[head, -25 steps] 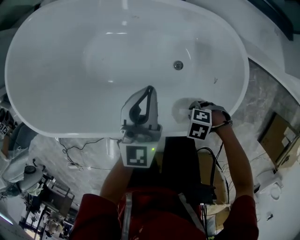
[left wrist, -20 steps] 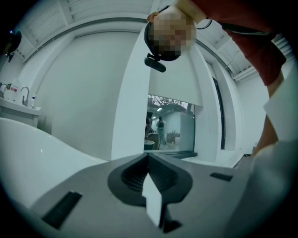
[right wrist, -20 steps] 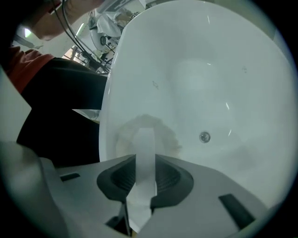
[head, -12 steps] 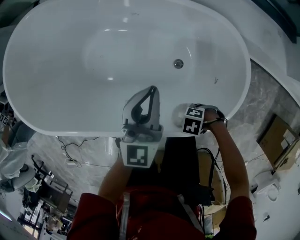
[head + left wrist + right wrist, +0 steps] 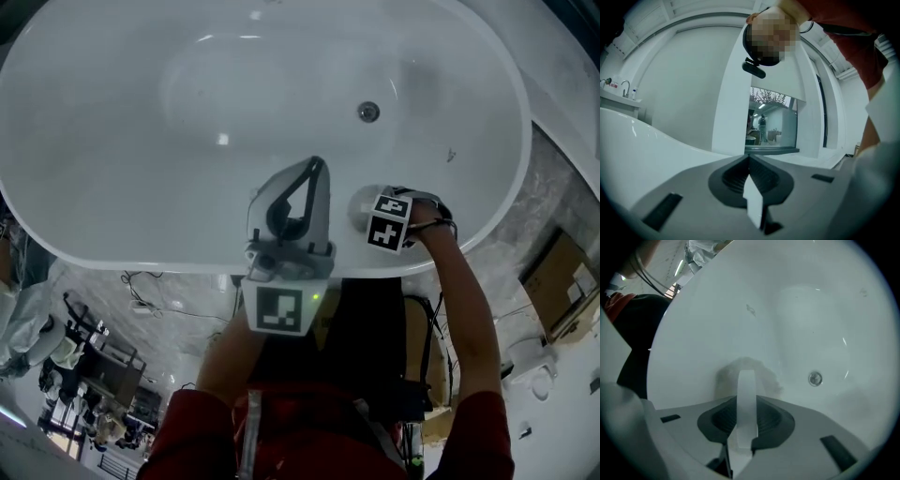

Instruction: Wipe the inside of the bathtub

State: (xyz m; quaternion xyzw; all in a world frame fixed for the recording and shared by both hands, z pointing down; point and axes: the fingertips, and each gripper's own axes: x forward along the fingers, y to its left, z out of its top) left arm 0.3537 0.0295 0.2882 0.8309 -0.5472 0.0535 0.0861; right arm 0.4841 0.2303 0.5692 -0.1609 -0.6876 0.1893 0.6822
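The white bathtub (image 5: 141, 178) fills the head view, its drain (image 5: 368, 112) toward the right. My right gripper (image 5: 373, 214) reaches over the near rim and is shut on a white cloth (image 5: 360, 206), which rests against the near inner wall. In the right gripper view the cloth (image 5: 725, 376) bunches past the gripper (image 5: 746, 377) against the bathtub's wall (image 5: 717, 310), with the drain (image 5: 815, 378) to its right. My left gripper (image 5: 317, 169) hovers above the near rim, shut and holding nothing. In its own view the left gripper (image 5: 750, 160) points up into the room.
Marble floor (image 5: 548, 197) surrounds the tub. Cables (image 5: 141, 281) lie on the floor under the near rim, a cardboard box (image 5: 562, 281) stands at the right, and clutter (image 5: 56, 375) sits at the lower left. A ledge with a tap (image 5: 626, 86) shows in the left gripper view.
My right gripper and the cloth have slid a little to the left along the near inner wall. The left gripper has stayed put, shut.
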